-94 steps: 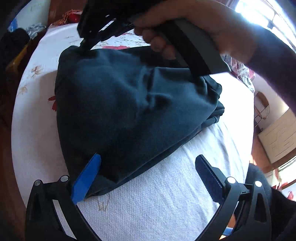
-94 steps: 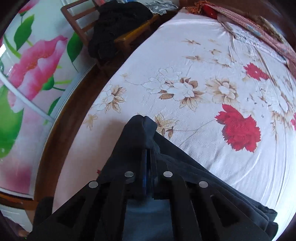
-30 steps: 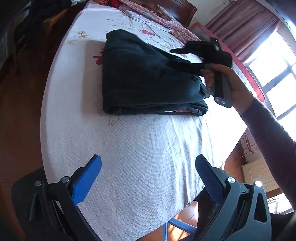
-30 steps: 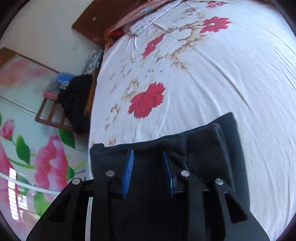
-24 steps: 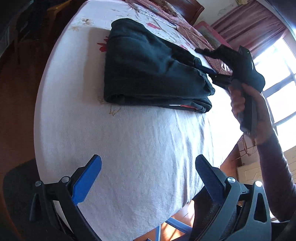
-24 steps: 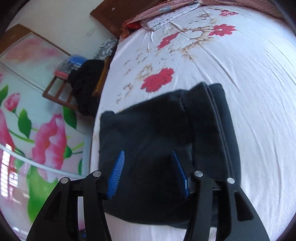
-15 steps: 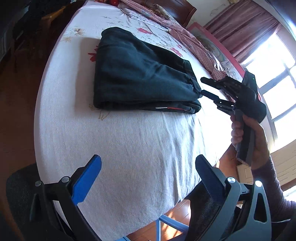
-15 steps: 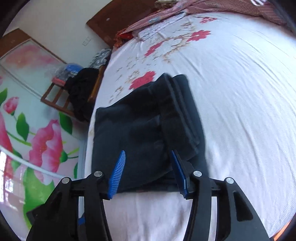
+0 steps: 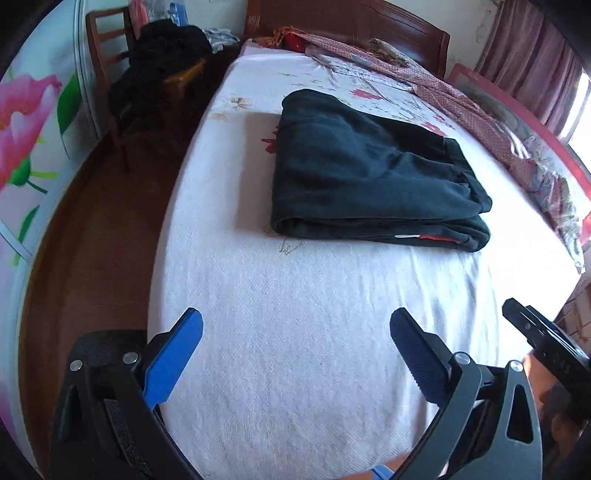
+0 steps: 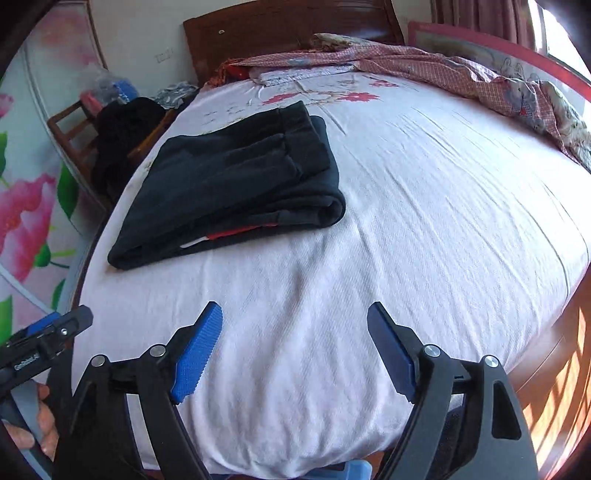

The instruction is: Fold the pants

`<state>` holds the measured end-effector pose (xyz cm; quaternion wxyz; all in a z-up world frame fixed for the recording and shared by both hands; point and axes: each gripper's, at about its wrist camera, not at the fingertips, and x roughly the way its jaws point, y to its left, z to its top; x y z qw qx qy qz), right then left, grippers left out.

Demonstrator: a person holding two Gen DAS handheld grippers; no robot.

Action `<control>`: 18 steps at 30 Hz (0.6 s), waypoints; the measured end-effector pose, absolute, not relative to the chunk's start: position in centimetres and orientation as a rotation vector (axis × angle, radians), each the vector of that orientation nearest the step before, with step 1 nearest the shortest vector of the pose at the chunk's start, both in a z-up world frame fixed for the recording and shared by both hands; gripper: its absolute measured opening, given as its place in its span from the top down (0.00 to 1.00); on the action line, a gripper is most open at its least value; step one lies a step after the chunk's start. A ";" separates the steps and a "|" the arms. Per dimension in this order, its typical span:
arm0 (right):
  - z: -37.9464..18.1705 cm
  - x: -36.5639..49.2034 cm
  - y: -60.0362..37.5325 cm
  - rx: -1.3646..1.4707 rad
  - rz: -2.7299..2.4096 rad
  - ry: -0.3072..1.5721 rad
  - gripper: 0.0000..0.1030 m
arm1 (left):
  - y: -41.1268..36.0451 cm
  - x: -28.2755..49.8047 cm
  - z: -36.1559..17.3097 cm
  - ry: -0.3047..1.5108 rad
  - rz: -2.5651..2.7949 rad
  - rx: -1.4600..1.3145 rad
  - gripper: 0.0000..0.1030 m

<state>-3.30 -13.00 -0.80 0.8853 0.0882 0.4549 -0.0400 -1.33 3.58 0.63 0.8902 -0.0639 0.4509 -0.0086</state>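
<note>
The dark navy pants (image 9: 362,173) lie folded into a thick rectangle on the white flowered bed sheet (image 9: 295,332), a red and white label showing between the layers at the near edge. From the right wrist the same pants (image 10: 236,177) sit at upper left. My left gripper (image 9: 295,328) is open over bare sheet, well short of the pants. My right gripper (image 10: 295,321) hangs near the foot of the bed, its jaws opening, with nothing between them. Each gripper shows at the edge of the other's view.
A wooden chair (image 9: 110,59) heaped with dark clothes stands left of the bed. A red checked blanket (image 10: 424,62) runs along the far side by the headboard (image 10: 288,29). The bed's near edge drops to a wooden floor (image 9: 92,229). A flowered wall panel (image 9: 26,122) is at left.
My right gripper let go of the pants, pulled back toward the foot of the bed and spread its jaws. The left gripper tilted up a little; the pants now lie flat and untouched.
</note>
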 end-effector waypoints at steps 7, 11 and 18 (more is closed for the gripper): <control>-0.2 -3.7 -11.4 0.107 -0.095 0.843 0.18 | 2.7 -2.6 1.1 0.815 0.097 0.013 0.02; -0.7 -3.4 -11.7 0.123 -0.110 0.837 0.18 | 2.9 -3.1 1.2 0.776 0.111 0.005 0.02; -0.8 -4.3 -10.5 0.110 -0.067 0.836 0.18 | 2.4 -3.4 1.1 0.764 0.101 0.002 0.02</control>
